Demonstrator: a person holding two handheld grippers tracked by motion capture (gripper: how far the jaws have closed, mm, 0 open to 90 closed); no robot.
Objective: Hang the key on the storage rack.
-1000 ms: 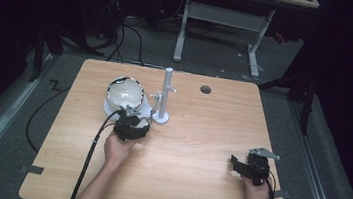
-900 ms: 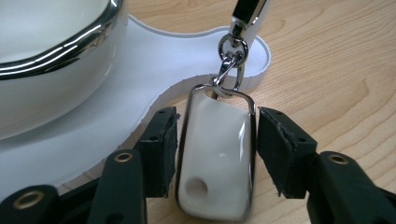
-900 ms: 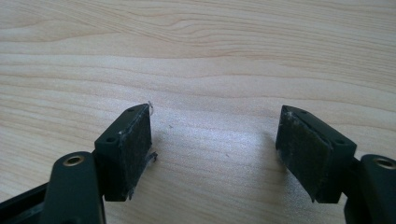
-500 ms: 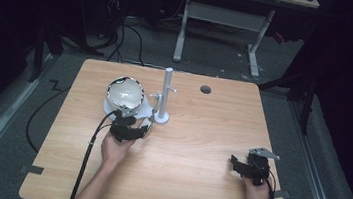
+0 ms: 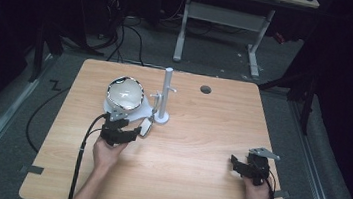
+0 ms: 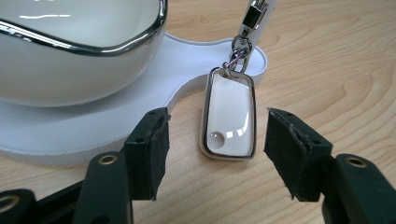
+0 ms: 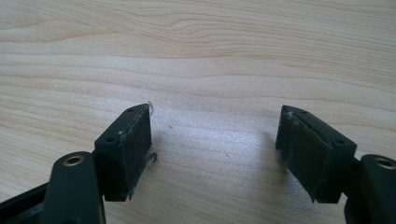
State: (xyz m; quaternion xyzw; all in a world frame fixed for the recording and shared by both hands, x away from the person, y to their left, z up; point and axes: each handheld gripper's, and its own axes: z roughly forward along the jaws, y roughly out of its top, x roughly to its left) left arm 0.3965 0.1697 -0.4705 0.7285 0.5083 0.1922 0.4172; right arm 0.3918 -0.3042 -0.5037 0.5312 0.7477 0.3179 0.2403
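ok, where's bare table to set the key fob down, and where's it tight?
Bare wood spans between the left gripper and right gripper, and right of the white stand past the table hole. It is crowded around the bowl, its white base and the key fob.

the left gripper (image 5: 128, 133) is opening its jaws by the tag (image 5: 147, 127) hanging from the stand (image 5: 166, 96); the right gripper (image 5: 243, 168) is resting apart.
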